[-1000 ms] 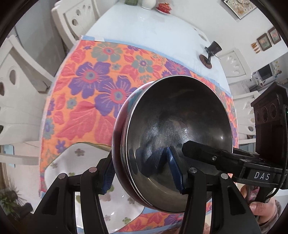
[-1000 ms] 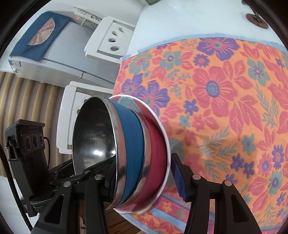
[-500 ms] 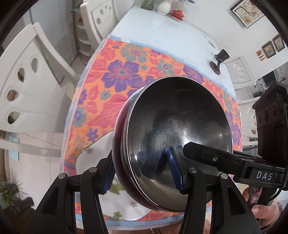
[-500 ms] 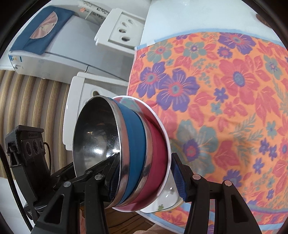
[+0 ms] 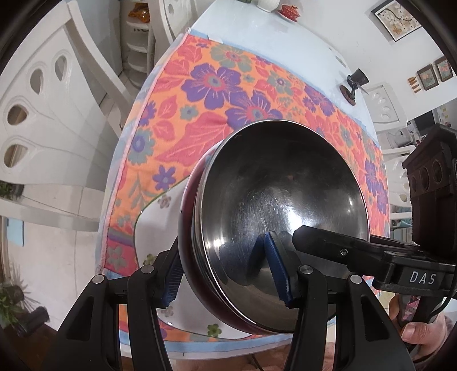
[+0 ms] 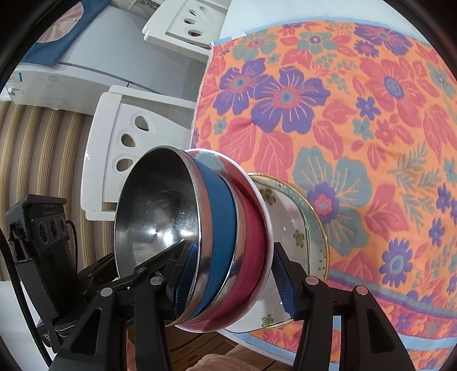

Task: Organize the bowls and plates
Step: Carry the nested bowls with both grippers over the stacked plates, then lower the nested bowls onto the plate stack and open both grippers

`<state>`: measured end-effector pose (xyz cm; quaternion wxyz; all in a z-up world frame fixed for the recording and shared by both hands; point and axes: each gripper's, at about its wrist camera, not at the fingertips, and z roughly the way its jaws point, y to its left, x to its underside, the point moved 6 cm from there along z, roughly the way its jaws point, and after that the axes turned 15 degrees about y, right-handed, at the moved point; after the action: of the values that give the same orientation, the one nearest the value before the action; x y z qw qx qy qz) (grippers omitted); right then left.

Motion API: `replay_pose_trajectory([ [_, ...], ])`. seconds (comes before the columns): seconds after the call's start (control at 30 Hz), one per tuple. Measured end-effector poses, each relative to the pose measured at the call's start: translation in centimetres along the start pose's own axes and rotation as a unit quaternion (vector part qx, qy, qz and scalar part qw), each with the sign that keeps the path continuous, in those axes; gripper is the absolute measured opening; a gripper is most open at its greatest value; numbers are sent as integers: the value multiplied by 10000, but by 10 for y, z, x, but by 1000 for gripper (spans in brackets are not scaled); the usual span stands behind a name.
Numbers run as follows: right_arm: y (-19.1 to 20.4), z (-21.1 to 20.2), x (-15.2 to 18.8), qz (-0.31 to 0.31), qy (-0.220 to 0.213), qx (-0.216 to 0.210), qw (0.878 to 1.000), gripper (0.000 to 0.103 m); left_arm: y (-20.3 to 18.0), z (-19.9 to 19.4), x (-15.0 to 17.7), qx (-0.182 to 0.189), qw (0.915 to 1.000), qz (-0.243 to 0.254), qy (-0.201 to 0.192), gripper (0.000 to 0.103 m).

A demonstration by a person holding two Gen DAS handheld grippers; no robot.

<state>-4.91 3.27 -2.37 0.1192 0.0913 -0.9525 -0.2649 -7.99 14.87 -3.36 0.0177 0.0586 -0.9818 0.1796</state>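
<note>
A stack of nested bowls (image 6: 217,242), steel inside blue and red, is tilted on edge above the near edge of the table (image 5: 285,37). Both grippers clamp it: the left gripper (image 5: 228,274) and the right gripper (image 6: 231,282) each have their fingers closed on its rim. Under it lies a flowered plate (image 6: 297,225) on an orange floral cloth (image 6: 357,114). White chairs (image 5: 48,114) ring the table; framed pictures (image 5: 397,17) hang on the white wall.
</note>
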Motion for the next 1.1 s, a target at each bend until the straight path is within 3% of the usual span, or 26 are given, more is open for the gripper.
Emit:
replay_pose_trajectory([
  [0.6, 2, 16, 13, -53, -101, 372, 9992, 51, 8, 15, 18, -46, 9999, -3, -146, 50],
  [1.1, 1, 17, 26, -66, -266, 266, 9993, 51, 9, 18, 29, -585, 9979, -136, -229, 52],
])
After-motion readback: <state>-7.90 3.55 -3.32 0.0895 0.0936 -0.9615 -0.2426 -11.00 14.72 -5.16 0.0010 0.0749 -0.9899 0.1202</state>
